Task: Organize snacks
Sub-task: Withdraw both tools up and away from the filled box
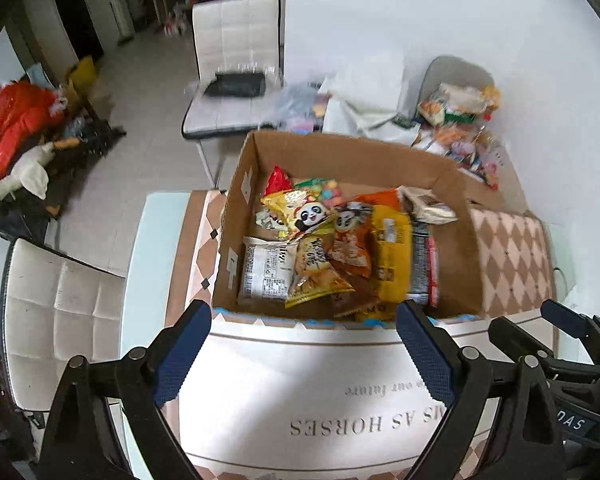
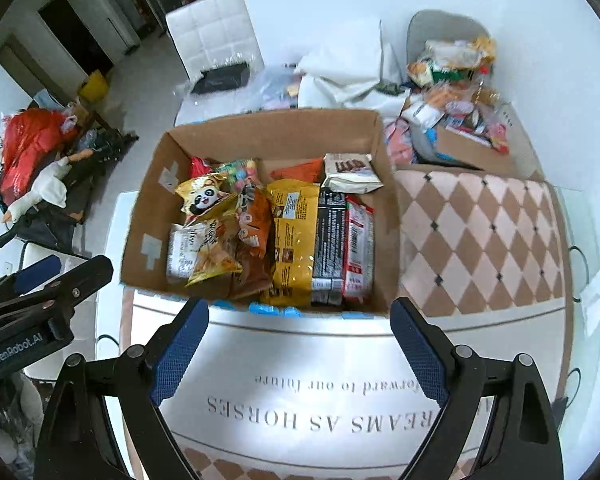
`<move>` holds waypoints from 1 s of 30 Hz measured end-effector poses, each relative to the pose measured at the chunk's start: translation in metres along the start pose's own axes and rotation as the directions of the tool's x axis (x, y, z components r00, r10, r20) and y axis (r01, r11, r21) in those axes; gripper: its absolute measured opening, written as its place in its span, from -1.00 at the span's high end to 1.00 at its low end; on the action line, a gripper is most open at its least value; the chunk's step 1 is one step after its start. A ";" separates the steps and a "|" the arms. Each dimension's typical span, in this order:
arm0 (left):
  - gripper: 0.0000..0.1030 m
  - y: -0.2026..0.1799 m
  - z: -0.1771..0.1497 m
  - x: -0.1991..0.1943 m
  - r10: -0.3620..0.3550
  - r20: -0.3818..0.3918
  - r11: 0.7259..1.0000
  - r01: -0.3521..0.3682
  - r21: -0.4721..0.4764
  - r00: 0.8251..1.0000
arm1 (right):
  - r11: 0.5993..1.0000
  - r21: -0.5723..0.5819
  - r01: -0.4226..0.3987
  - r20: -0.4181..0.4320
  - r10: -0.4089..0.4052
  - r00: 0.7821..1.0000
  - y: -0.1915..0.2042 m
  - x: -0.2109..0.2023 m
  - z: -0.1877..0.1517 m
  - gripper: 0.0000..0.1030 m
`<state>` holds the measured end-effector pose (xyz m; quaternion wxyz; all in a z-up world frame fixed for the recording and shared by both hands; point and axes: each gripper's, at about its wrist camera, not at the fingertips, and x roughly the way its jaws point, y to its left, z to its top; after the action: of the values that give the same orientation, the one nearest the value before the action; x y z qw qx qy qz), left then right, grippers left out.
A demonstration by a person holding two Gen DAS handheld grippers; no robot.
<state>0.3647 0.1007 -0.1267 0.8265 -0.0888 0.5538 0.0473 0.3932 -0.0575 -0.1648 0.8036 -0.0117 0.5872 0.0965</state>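
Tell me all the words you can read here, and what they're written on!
"REAMS AS HORSES": upside down on the tablecloth, its start cut off.
"forward to our future": smaller, upside down on the same cloth.
"GenRobot.AI": on the left tool, seen from the right camera.
Letters on the right tool: cut off, unreadable.
Print on the snack packets in the box: too small and blurred.

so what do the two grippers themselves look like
Both match: the left gripper and the right gripper have black angular fingers with silver pivot bolts and blue textured pads. The left one's black body carries white "GenRobot.AI" lettering, seen from the right wrist.
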 end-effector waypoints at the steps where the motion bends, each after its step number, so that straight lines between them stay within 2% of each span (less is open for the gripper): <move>1: -0.83 -0.002 -0.005 -0.010 -0.001 0.017 1.000 0.001 0.002 1.000 | 1.000 -0.004 -0.001 0.015 0.001 1.000 0.000 -0.010 -0.006 -0.83; 8: -0.83 -0.014 -0.043 -0.074 0.008 0.134 1.000 -0.009 0.012 0.991 | 1.000 -0.001 -0.009 0.108 0.009 0.994 -0.008 -0.083 -0.054 -0.83; 13: -0.83 -0.019 -0.069 -0.109 0.012 0.187 1.000 -0.016 0.023 0.982 | 1.000 0.004 -0.001 0.162 0.000 0.987 -0.012 -0.124 -0.085 -0.83; 21: -0.83 -0.024 -0.102 -0.151 0.003 0.225 1.000 -0.008 0.021 0.974 | 1.000 -0.002 -0.017 0.230 0.017 0.973 -0.012 -0.191 -0.130 -0.83; 30: -0.83 -0.026 -0.128 -0.189 0.014 0.265 0.999 -0.021 0.025 0.964 | 1.000 -0.020 0.015 0.298 -0.008 0.954 -0.007 -0.238 -0.167 -0.83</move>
<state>0.1807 0.0537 0.0025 0.8937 -0.0652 0.4399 0.0583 0.1677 -0.1197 0.0078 0.8833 -0.0092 0.4582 0.0989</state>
